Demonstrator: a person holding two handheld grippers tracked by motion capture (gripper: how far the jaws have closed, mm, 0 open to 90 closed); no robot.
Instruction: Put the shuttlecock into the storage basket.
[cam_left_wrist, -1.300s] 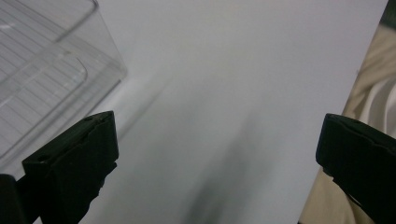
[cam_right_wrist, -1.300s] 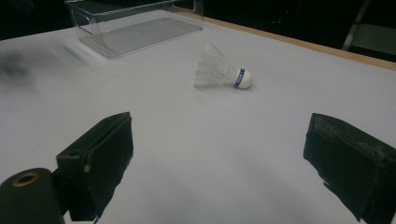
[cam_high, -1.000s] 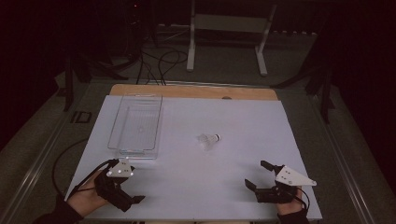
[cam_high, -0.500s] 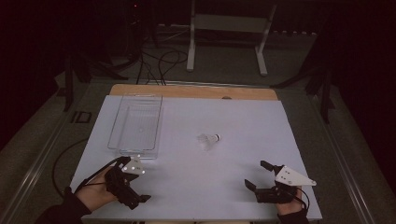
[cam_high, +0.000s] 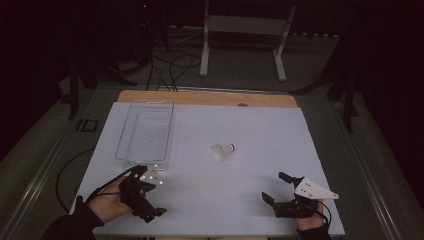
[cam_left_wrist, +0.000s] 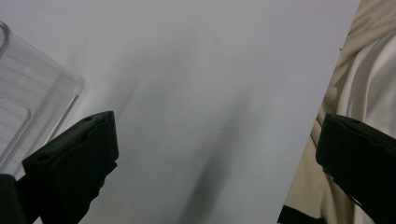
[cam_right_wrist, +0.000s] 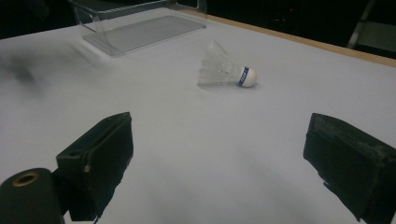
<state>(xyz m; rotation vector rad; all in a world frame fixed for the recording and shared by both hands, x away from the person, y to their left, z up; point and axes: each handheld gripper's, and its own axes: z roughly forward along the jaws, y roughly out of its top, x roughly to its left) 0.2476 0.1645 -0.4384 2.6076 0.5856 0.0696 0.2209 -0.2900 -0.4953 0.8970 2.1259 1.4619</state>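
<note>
Lying on its side mid-surface, the white shuttlecock (cam_high: 223, 149) has a blue band. Both grippers rest near, jaws wide: left gripper (cam_high: 145, 194) by the clear tray (cam_high: 145, 131), right gripper (cam_high: 278, 188) far right.

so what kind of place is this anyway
Probably a lab or test room set up for recording, not a home. A table under a white sheet stands in a dark room, with cables across the floor and a metal stand behind it.
</note>
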